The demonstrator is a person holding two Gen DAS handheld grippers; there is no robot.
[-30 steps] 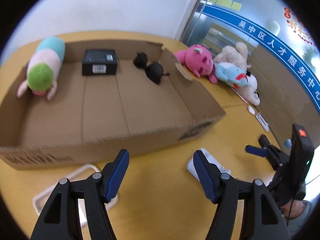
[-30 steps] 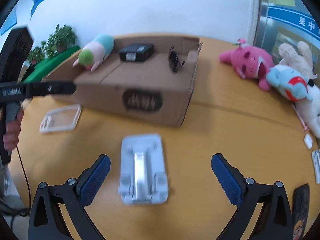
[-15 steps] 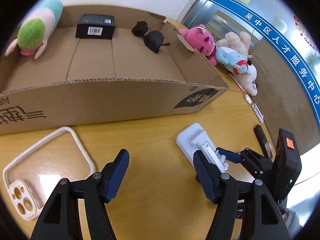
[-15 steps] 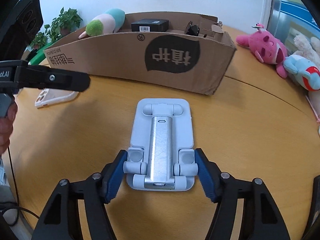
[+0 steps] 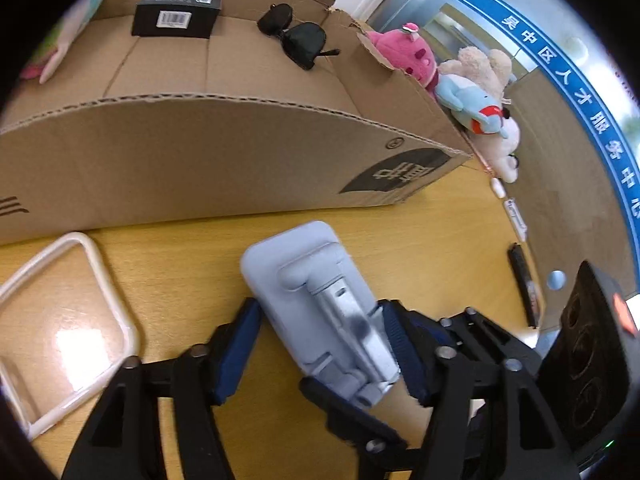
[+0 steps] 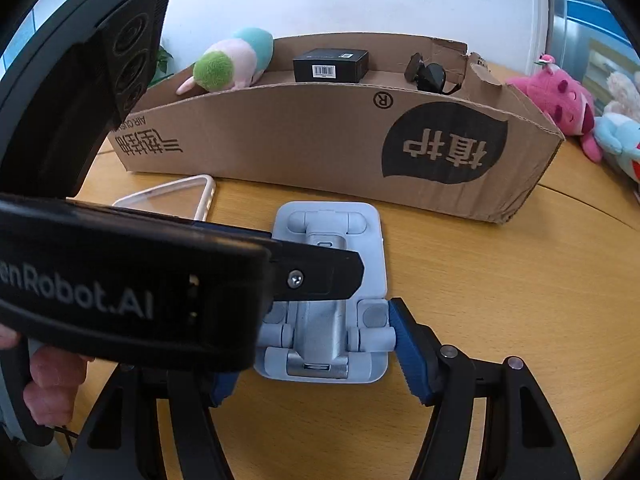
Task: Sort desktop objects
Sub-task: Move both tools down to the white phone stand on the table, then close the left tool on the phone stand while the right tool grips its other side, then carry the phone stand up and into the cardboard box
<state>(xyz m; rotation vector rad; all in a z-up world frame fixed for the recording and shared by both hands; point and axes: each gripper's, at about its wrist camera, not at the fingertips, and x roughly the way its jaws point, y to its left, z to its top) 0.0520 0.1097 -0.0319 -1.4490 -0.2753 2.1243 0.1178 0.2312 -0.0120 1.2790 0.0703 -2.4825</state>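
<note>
Already the plush toy (image 6: 232, 62), black box (image 6: 330, 65) and sunglasses (image 6: 430, 74) lie in the cardboard box (image 6: 320, 136). My right fingers (image 6: 320, 340) are clenched on the near end of the phone stand (image 6: 332, 256), flat on the tabletop (image 6: 500, 280); my left fingers (image 5: 320, 344) straddle it, released. The clear phone case (image 5: 60, 320) waits outside.

right hand-held gripper (image 6: 320, 344) clamped, left hand-held gripper (image 5: 320, 344) parted
</note>
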